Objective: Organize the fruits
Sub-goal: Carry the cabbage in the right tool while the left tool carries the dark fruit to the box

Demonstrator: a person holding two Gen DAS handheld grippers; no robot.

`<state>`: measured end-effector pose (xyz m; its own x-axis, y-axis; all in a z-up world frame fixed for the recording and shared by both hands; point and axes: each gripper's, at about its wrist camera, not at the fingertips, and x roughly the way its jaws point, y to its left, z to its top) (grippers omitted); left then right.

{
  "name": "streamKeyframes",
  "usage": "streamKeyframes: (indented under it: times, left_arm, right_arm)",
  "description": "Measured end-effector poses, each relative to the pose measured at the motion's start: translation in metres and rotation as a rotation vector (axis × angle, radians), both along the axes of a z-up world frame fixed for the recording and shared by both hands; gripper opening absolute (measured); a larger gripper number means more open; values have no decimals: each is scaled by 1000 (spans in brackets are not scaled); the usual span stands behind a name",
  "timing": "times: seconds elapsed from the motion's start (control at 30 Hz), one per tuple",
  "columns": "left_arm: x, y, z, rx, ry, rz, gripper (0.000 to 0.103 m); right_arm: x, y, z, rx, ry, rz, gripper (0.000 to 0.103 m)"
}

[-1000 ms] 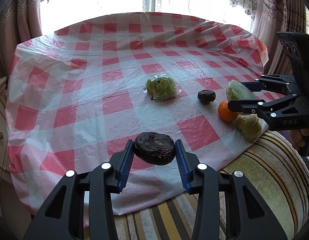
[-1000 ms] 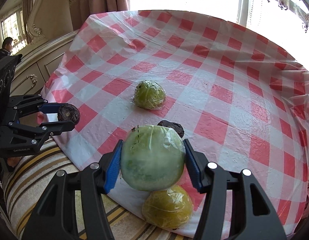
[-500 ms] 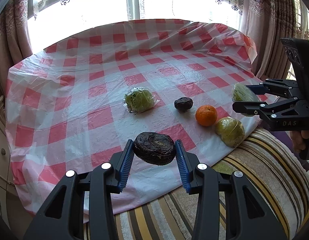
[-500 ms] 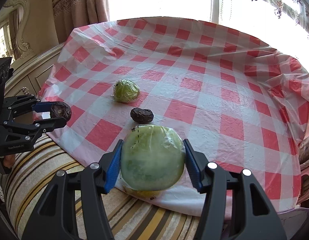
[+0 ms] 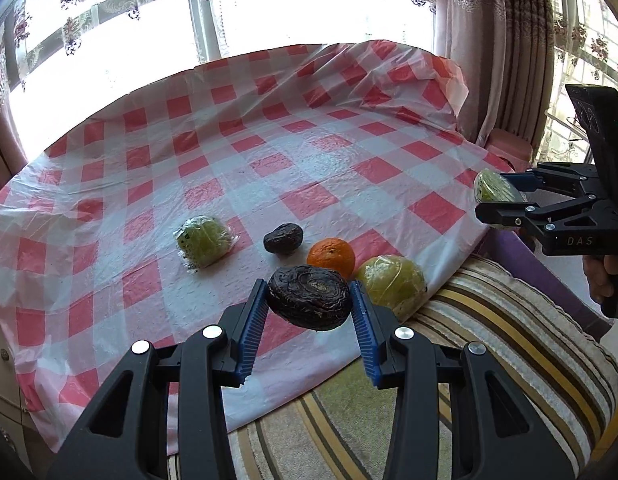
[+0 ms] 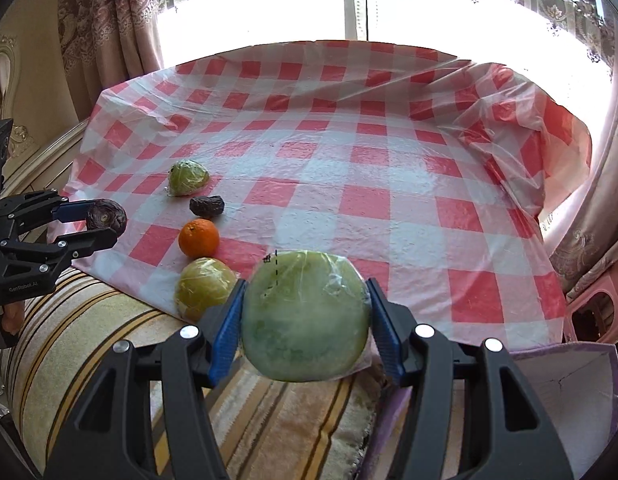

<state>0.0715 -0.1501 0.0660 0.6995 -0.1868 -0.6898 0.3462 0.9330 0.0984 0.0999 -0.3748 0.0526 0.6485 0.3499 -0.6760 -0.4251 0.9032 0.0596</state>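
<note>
Jaws of the left gripper [image 5: 309, 308] are closed against a dark wrinkled fruit [image 5: 310, 297], blue pads pressing both its sides, and hold it in the air over the near edge of the checked cloth [image 5: 269, 152] on the worktop. In the left wrist view the cloth sits farther off than a second ago, and more of the striped cushion [image 5: 489, 320] shows beneath the gripper. On the cloth lie a wrapped green fruit [image 5: 203, 241], a small dark fruit [image 5: 283, 238], an orange [image 5: 331, 257] and a wrapped yellow-green fruit [image 5: 391, 285] at the cloth's edge; the orange, earlier half hidden behind the right gripper [image 5: 505, 200], is now in full sight. That gripper holds its load clear of the cloth's right corner. In the right wrist view the right gripper's jaws clamp a large wrapped green fruit [image 6: 305, 316], raised above the cushion; the four lying fruits form a line to its left, and the yellow-green one, earlier under the held fruit, now lies beside it.
</note>
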Motion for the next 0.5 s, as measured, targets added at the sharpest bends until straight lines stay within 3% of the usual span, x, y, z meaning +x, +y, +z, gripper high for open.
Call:
streamKeyframes:
  times: [0.5]
  left_arm:
    - [7, -99, 9, 23, -8, -219, 40]
  right_arm:
    - [-15, -123, -24, 14, 55, -269, 58]
